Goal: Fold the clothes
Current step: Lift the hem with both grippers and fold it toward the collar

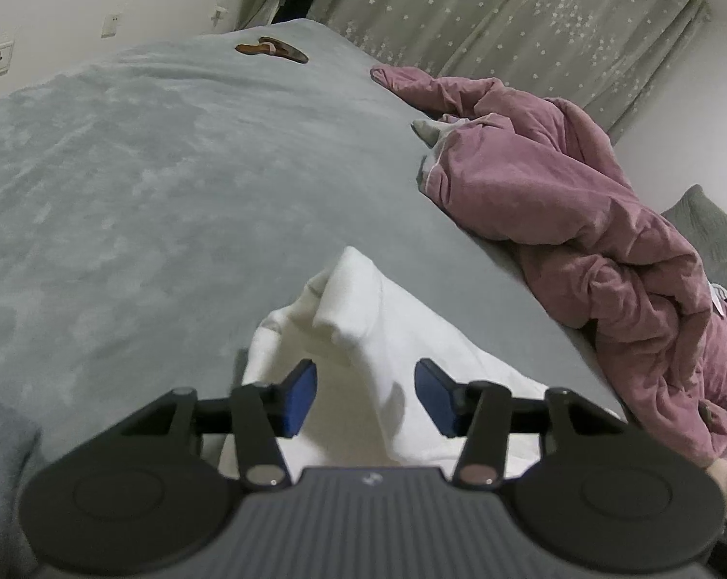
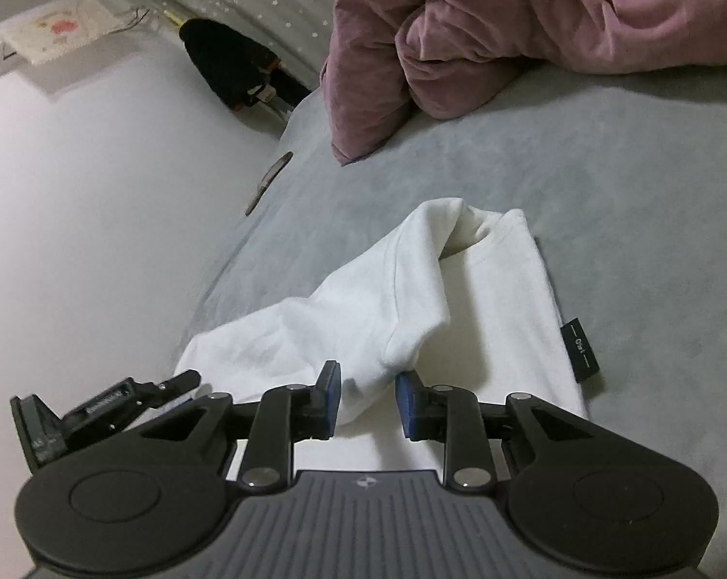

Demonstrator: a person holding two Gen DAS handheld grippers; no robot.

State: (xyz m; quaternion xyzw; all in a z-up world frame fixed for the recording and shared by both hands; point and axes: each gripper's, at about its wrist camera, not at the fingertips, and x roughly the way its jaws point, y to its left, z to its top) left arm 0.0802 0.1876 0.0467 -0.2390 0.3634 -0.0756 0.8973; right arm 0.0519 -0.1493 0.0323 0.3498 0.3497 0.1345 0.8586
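Observation:
A white garment (image 1: pixel 363 337) lies partly folded on the grey bed cover (image 1: pixel 146 193). My left gripper (image 1: pixel 367 398) hovers low over its near end. The blue pads (image 1: pixel 300 398) stand apart and the cloth under them is not pinched. In the right wrist view the same white garment (image 2: pixel 412 299) runs away from me, with a black label (image 2: pixel 580 350) at its right edge. My right gripper (image 2: pixel 369 400) is open, and a rolled fold of the white cloth lies loosely between its pads (image 2: pixel 333 398).
A crumpled mauve padded garment (image 1: pixel 580 222) (image 2: pixel 508 24) is heaped on the bed beyond the white one. A flat brown object (image 1: pixel 272 48) lies near the far edge of the bed. Behind are a star-patterned curtain (image 1: pixel 508 14), a white wall (image 2: pixel 98 193) and a grey pillow (image 1: pixel 711 227).

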